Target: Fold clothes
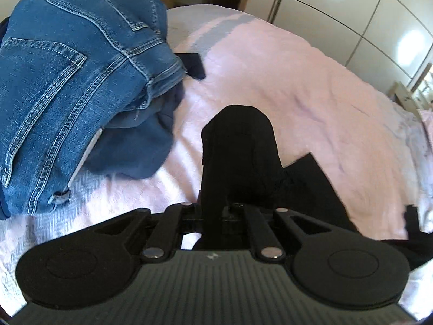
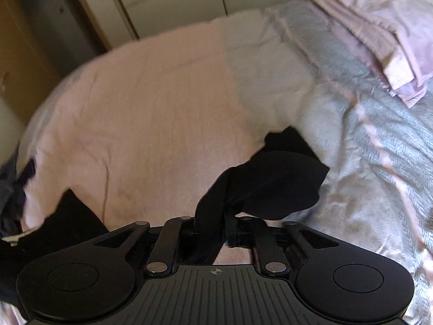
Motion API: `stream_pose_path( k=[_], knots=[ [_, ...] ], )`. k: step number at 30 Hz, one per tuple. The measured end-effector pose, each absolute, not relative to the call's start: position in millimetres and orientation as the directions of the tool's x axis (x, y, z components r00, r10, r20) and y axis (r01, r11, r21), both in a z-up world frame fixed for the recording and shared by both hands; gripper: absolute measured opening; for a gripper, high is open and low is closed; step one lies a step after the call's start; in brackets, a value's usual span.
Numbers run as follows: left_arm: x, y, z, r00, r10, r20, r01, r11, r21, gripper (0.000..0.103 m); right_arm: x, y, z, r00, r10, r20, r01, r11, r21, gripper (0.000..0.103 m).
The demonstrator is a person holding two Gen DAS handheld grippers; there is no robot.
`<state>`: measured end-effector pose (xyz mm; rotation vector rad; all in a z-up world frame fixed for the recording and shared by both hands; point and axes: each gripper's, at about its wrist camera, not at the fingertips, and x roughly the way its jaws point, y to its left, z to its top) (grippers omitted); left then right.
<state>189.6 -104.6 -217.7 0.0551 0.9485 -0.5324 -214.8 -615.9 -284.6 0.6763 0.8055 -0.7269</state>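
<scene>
Seemingly unbranded: jeans, black garment; label white, perhaps blank.

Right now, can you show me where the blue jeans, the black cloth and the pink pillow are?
blue jeans (image 1: 54, 81): left wrist view, on the back pocket.
black cloth (image 2: 276, 184): right wrist view, on the bunched part lying on the bed.
pink pillow (image 2: 379, 27): right wrist view, on its top face.

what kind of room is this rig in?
Most likely a bedroom. The work surface is a bed with a pink cover, folded pink bedding lies near its head, and white wardrobe-style doors stand behind. Folded jeans lie on the bed.
</scene>
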Motion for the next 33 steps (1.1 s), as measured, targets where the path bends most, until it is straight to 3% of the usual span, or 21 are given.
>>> stream_pose_path(
  k=[1, 2, 5, 6, 9, 13, 19, 20, 22, 23, 24, 33],
  knots=[
    [193, -105, -219, 0.462, -0.405, -0.789, 0.451, 0.873, -0.185, 0.007, -215, -609, -285, 0.496, -0.298, -0.816, 0.77, 0.585, 0.255, 0.074],
    [194, -106, -218, 0.467, -0.403, -0.787, 0.45, 0.875, -0.18, 0.014, -218, -600, -286, 0.508, -0.287, -0.812, 0.756, 0.601, 0.261, 0.08],
    [189, -99, -206, 0.499, -0.399, -0.769, 0.466, 0.872, -0.149, 0.047, -227, -561, -296, 0.502, -0.21, -0.839, 0.71, 0.653, 0.262, 0.08],
    [183, -96, -202, 0.502, -0.396, -0.769, 0.474, 0.87, -0.139, 0.052, -230, -541, -304, 0.491, -0.167, -0.855, 0.695, 0.667, 0.269, 0.08],
    [158, -84, -197, 0.462, -0.398, -0.793, 0.523, 0.844, -0.12, 0.053, -234, -478, -329, 0.504, 0.018, -0.864, 0.608, 0.703, 0.369, 0.08],
    [111, -74, -224, 0.258, -0.447, -0.856, 0.643, 0.741, -0.193, 0.06, -214, -390, -369, 0.526, 0.272, -0.806, 0.454, 0.711, 0.537, 0.08],
    [41, -81, -298, -0.034, -0.364, -0.931, 0.77, 0.584, -0.257, 0.061, -140, -320, -425, 0.519, 0.405, -0.753, 0.376, 0.683, 0.626, 0.08],
    [32, -82, -308, -0.057, -0.345, -0.937, 0.787, 0.562, -0.255, 0.057, -133, -317, -431, 0.508, 0.405, -0.76, 0.38, 0.687, 0.619, 0.054],
    [14, -88, -314, -0.1, -0.352, -0.931, 0.818, 0.503, -0.278, 0.033, -126, -316, -437, 0.486, 0.402, -0.776, 0.397, 0.69, 0.606, 0.013],
    [3, -92, -307, -0.117, -0.375, -0.919, 0.834, 0.465, -0.296, 0.016, -128, -319, -434, 0.485, 0.406, -0.775, 0.394, 0.689, 0.608, 0.009],
    [-7, -96, -300, -0.136, -0.397, -0.908, 0.849, 0.426, -0.313, 0.008, -135, -323, -426, 0.484, 0.408, -0.774, 0.379, 0.699, 0.606, 0.008],
    [-174, -191, -227, -0.465, -0.562, -0.685, 0.837, -0.026, -0.546, 0.006, -278, -419, -319, 0.433, 0.257, -0.864, 0.441, 0.776, 0.451, 0.007]
  ],
)
